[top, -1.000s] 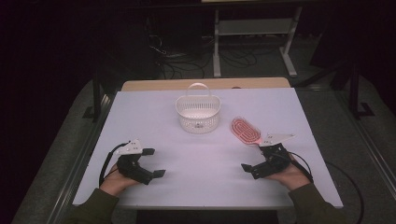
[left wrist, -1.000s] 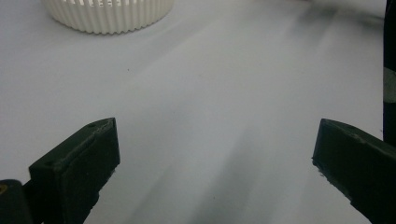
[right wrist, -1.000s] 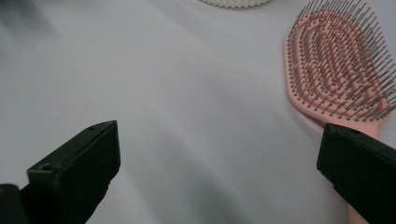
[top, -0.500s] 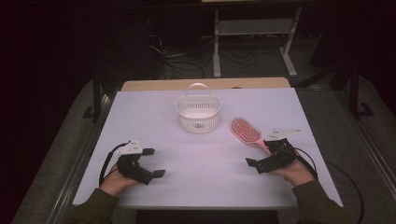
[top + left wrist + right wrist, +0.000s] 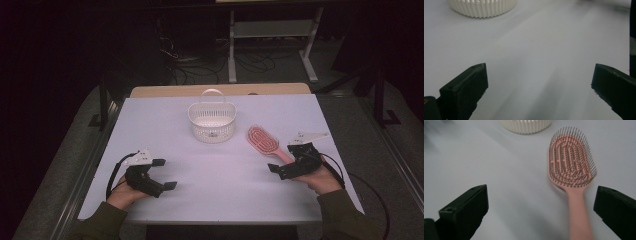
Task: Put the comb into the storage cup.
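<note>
A pink hairbrush (image 5: 263,140) lies bristles up on the white table (image 5: 225,200), right of a white slotted basket (image 5: 211,120) with a raised handle. My right gripper (image 5: 283,159) rests at the brush's handle end, open. In the right gripper view the hairbrush (image 5: 571,162) lies ahead, and its handle runs down between the wide-apart jaws, closer to the right one, touching neither; the gripper (image 5: 541,205) holds nothing. My left gripper (image 5: 165,174) sits at the table's front left, open and empty. In the left gripper view the gripper (image 5: 539,85) faces bare table, with the basket (image 5: 482,8) far ahead.
The basket (image 5: 526,125) stands beyond the brush head. A wooden board edge (image 5: 220,90) borders the table's far side. Behind it, on the dark floor, are a white metal stand (image 5: 272,30) and cables. Cables trail from both grippers.
My right gripper has shifted slightly right and away from the brush head, along the handle. The brush, the basket and the left gripper have not moved.
</note>
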